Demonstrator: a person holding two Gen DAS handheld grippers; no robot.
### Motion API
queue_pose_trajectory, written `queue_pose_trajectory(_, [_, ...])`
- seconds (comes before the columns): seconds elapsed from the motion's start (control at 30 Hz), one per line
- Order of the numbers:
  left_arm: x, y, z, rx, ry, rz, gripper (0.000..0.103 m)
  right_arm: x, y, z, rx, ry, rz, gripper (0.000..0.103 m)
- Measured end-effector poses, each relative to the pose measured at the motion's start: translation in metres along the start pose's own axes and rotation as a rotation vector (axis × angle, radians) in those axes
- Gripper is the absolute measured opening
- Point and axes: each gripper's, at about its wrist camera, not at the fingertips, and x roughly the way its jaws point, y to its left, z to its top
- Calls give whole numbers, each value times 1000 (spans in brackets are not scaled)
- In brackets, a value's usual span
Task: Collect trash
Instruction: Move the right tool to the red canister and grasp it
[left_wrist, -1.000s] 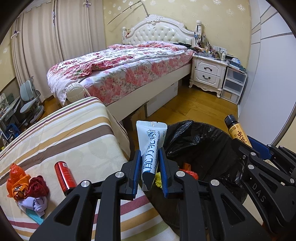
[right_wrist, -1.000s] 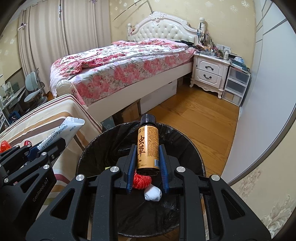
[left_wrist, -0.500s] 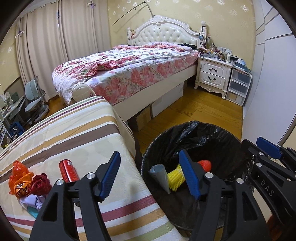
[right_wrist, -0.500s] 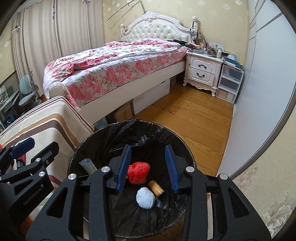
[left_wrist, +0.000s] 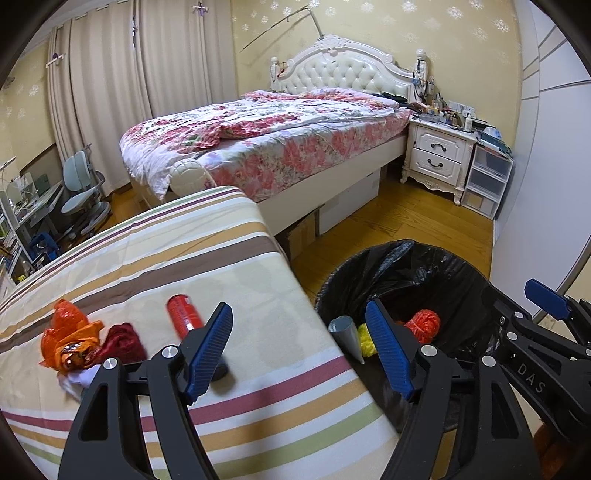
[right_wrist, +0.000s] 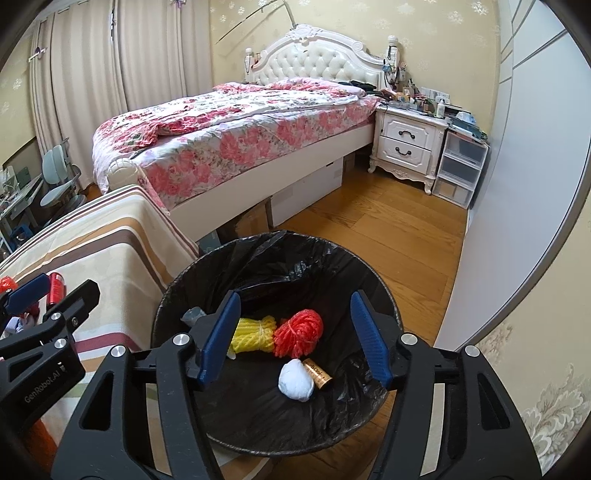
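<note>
The black-lined trash bin (right_wrist: 275, 258) stands on the wooden floor just beside the striped table (left_wrist: 155, 258). My right gripper (right_wrist: 295, 336) hangs tilted down over its mouth, jaws just opened to a medium gap with nothing between them. In the bin lie a yellow rope bundle (right_wrist: 255, 334), a red rope bundle (right_wrist: 299, 332), a white wad (right_wrist: 295, 378), the amber bottle (right_wrist: 317, 373) at 5 o'clock of the red bundle, and the grey tube (right_wrist: 192, 315) at the 9 o'clock wall. My left gripper (left_wrist: 299, 349) straddles the table edge and bin rim, jaws just opened wide and empty. Only its view shows the table's remaining trash: a red can (left_wrist: 183, 315) and, at 9 o'clock of it, crumpled orange wrappers (left_wrist: 66, 339) against a dark red wad (left_wrist: 122, 341).
</note>
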Motion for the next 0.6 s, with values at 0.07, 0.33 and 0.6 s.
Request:
queue_pose_trajectory(0.07, [-4,6,-3,-9,-1,8,72,-3,7,-1,-7,1,9,61])
queue_pose_trajectory(0.33, [-23,44,-17,-54,4,58,73,-17,37,-8,-41,3,66,61])
queue_pose_trajectory(0.6, [-43,94,-28,-122,4,123,73,-30,78,-10,-93,-2,144,61])
